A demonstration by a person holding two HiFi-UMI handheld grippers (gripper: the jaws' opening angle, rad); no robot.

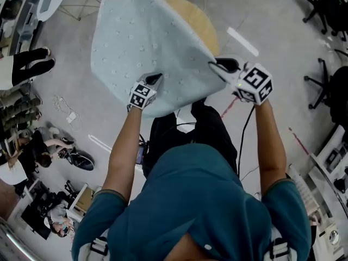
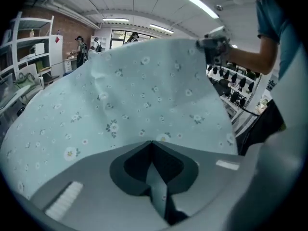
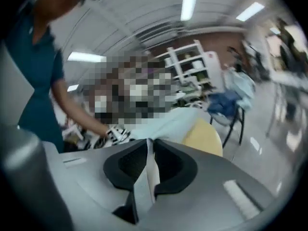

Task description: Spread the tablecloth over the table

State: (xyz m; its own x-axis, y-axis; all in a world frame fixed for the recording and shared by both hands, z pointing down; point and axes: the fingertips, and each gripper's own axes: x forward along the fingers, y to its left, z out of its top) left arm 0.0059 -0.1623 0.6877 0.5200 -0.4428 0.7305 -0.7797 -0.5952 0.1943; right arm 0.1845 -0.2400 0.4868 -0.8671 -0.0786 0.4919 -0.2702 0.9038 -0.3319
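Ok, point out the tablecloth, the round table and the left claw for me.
tablecloth (image 1: 144, 42): head view, middle of the flowered fabric.
round table (image 1: 198, 20): head view, bare top beyond the cloth.
left claw (image 2: 151, 146): left gripper view, tips shut on the cloth.

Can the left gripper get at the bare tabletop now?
Probably not: the left gripper is shut on the cloth, which spreads between it and the table, bare only at its far side.

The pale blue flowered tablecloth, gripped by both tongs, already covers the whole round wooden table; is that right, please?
Not quite: the pale blue flowered tablecloth, gripped by the left tongs and right tongs, does not cover the whole round wooden table; the head view shows its far right part bare.
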